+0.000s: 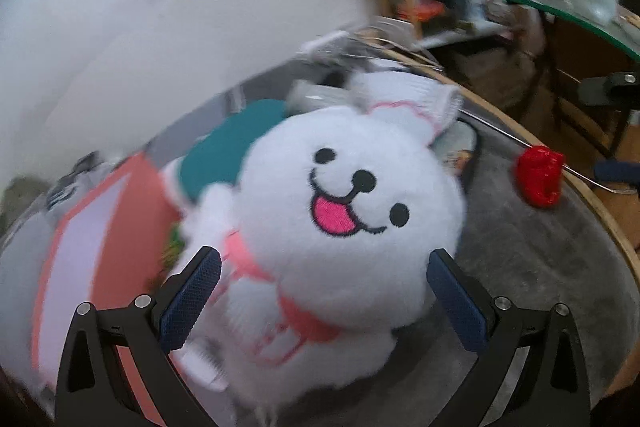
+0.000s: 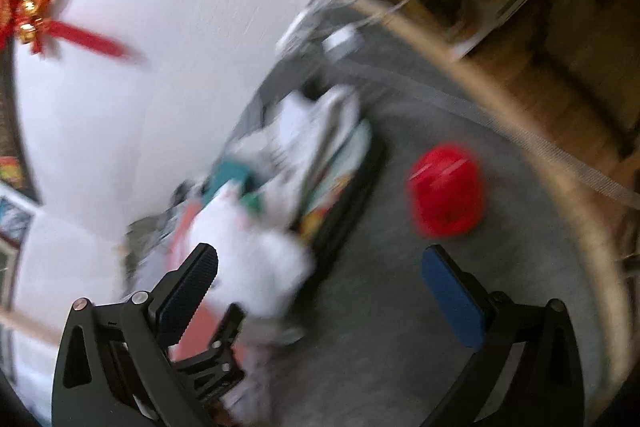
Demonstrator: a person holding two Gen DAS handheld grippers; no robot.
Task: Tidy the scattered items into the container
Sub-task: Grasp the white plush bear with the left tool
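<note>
Grey felt covered the round table (image 1: 520, 267), its wooden rim curving against a white wall. Left tongs (image 1: 324, 291) stood wide open around the white plush dog (image 1: 352, 223), pads not clearly pressing it; the toy lay over a pink-edged box (image 1: 100, 235). Right tongs (image 2: 320, 291) gaped wide, holding nothing. A red toy (image 2: 446, 191) sat on the felt beside the cluttered container (image 2: 344, 179), apart from it.

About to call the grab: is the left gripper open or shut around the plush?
Open. The left gripper has its fingers spread wide to either side of the white plush toy, neither pad pressing it.
</note>
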